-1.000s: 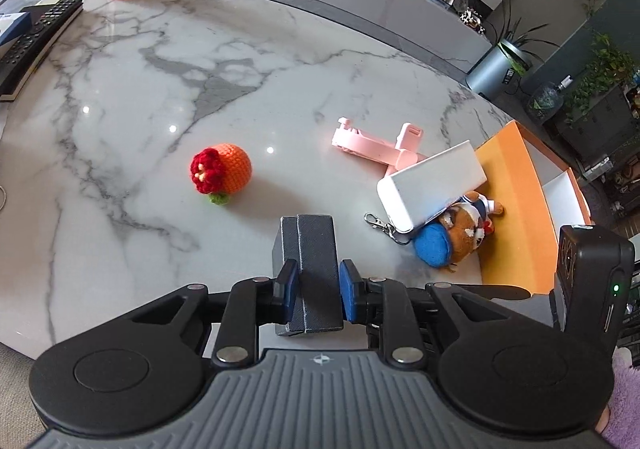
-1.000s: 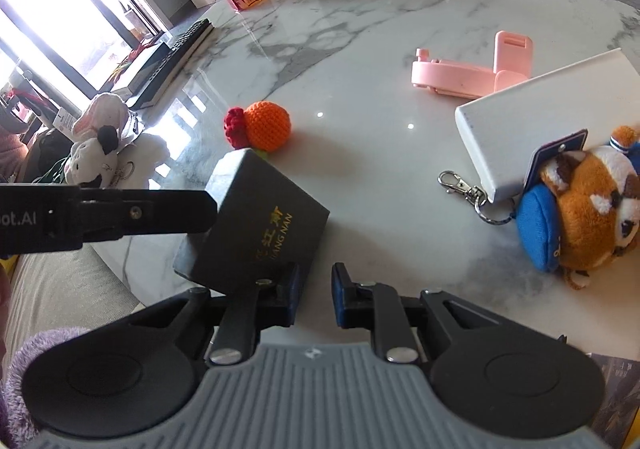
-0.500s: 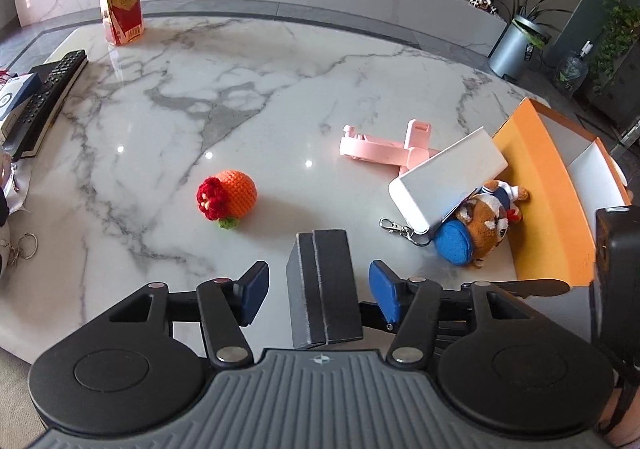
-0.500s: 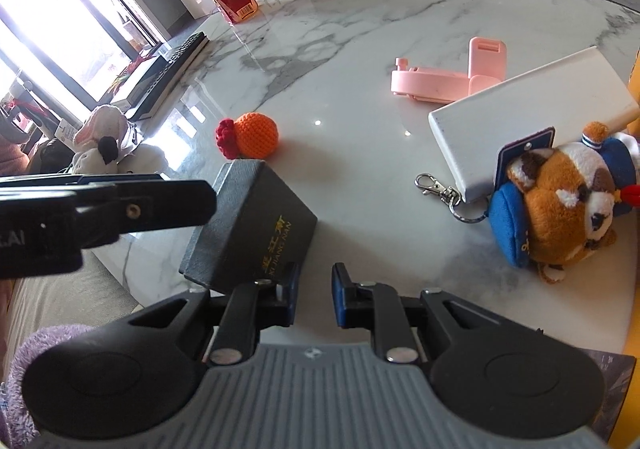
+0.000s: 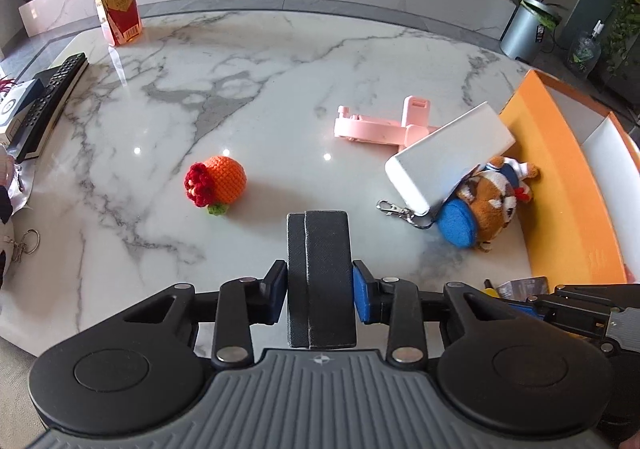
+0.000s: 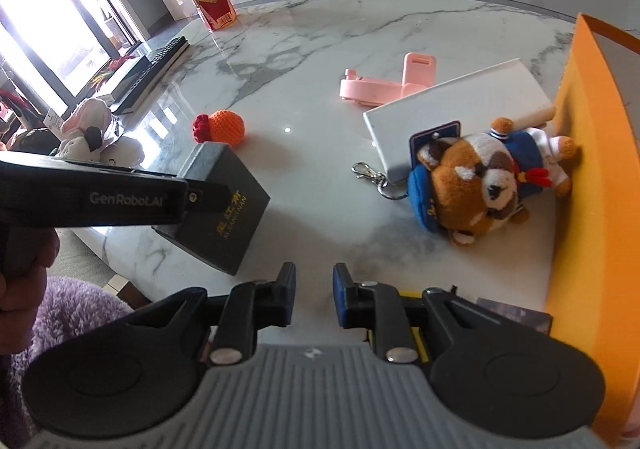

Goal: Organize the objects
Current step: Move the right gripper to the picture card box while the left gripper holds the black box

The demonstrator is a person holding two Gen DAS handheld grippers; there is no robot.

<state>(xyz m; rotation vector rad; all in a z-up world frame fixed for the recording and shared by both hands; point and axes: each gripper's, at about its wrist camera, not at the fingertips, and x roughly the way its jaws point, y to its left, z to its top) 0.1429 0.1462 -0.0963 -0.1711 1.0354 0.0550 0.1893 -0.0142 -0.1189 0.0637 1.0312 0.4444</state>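
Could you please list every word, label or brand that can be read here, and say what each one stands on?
"GenRobot.AI": on the side of the left gripper.
"XI JIANG NAN", under gold characters too small to read: on the dark box.
Label print on the drink bottle: too blurred to read.

Each camera sits just behind its own jaws, at the near edge of the marble desk (image 5: 248, 61), looking forward and down across it from close above. The right view stands further right, nearer the orange box (image 6: 592, 153). Both share the crocheted orange ball (image 5: 218, 185), pink stand (image 6: 384, 87) and plush keychain (image 5: 488, 201).
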